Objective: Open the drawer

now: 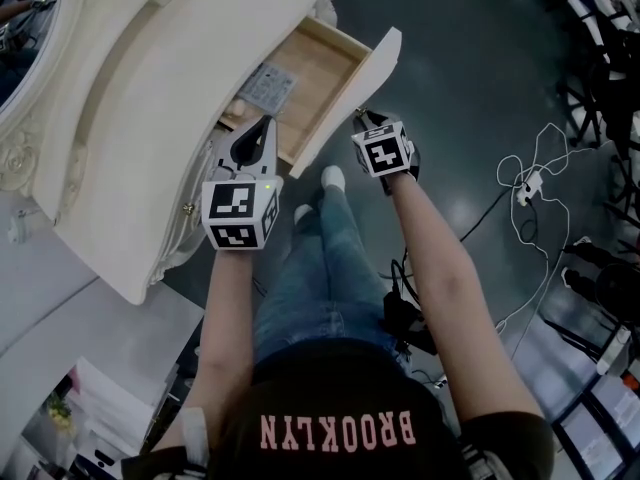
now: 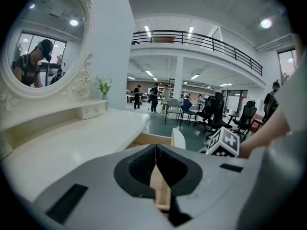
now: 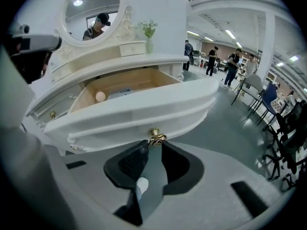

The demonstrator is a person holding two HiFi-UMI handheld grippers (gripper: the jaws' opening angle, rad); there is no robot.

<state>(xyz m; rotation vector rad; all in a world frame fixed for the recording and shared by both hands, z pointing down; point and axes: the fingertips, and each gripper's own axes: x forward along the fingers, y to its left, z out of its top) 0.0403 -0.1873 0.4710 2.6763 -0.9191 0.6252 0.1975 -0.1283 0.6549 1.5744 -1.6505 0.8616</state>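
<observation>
The cream dressing table's drawer (image 1: 352, 96) stands pulled well out, its wooden inside showing. In the right gripper view its curved front (image 3: 144, 114) fills the middle, with a brass knob (image 3: 156, 138) hanging below it. My right gripper (image 3: 154, 146) (image 1: 362, 118) is open, a clear gap between its jaws. The knob sits right at the fingertips; I cannot tell whether they touch it. My left gripper (image 1: 262, 128) (image 2: 156, 148) is shut and empty, hovering over the drawer's near left corner beside the tabletop (image 2: 72, 143).
Inside the drawer lie a flat grey patterned item (image 1: 268, 88) and a small pale ball (image 3: 100, 97). An oval mirror (image 2: 43, 47) rises behind the table. My legs and a white shoe (image 1: 333, 178) stand under the drawer. Cables (image 1: 530, 183) trail on the floor to the right.
</observation>
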